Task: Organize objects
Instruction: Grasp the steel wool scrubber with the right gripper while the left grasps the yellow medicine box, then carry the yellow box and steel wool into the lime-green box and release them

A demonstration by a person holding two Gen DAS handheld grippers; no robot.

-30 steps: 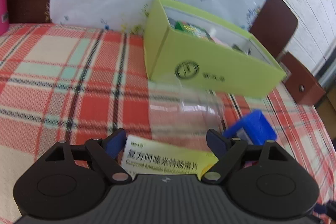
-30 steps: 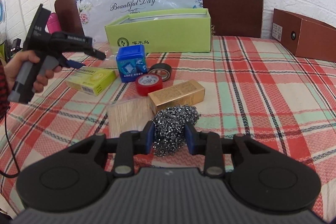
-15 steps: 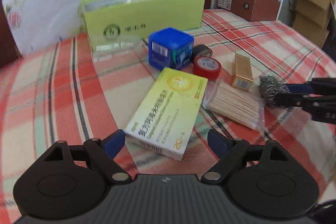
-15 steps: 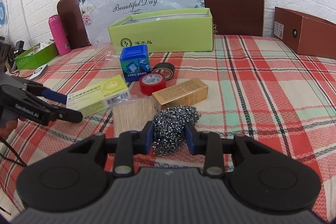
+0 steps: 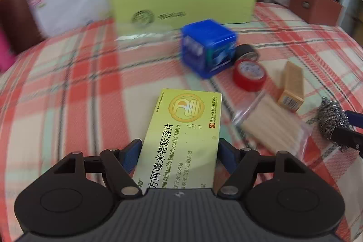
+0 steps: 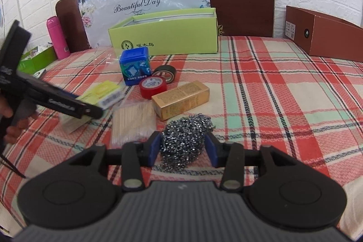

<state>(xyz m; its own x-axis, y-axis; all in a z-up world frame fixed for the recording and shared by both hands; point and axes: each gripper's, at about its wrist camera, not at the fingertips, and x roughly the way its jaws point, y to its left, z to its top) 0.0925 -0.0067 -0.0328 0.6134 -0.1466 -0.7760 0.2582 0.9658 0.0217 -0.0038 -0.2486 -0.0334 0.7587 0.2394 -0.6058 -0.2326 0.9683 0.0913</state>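
Right wrist view: green box [image 6: 163, 37] sits open at 12 o'clock on the plaid table [image 6: 272, 94], contents too hidden to tell. Right gripper [image 6: 182, 146] is easing open around the steel scourer [image 6: 186, 135]. At 9 o'clock, left gripper [image 5: 179, 151] is closing around the yellow medicine box [image 5: 181, 135], pads [image 5: 132, 151] about touching.

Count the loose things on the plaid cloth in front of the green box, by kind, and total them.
Small boxes: 3 – yellow medicine box, blue box, gold box
Tape rolls: 2 – red, black
Toothpick packs: 1
Steel scourers: 1
Total: 7
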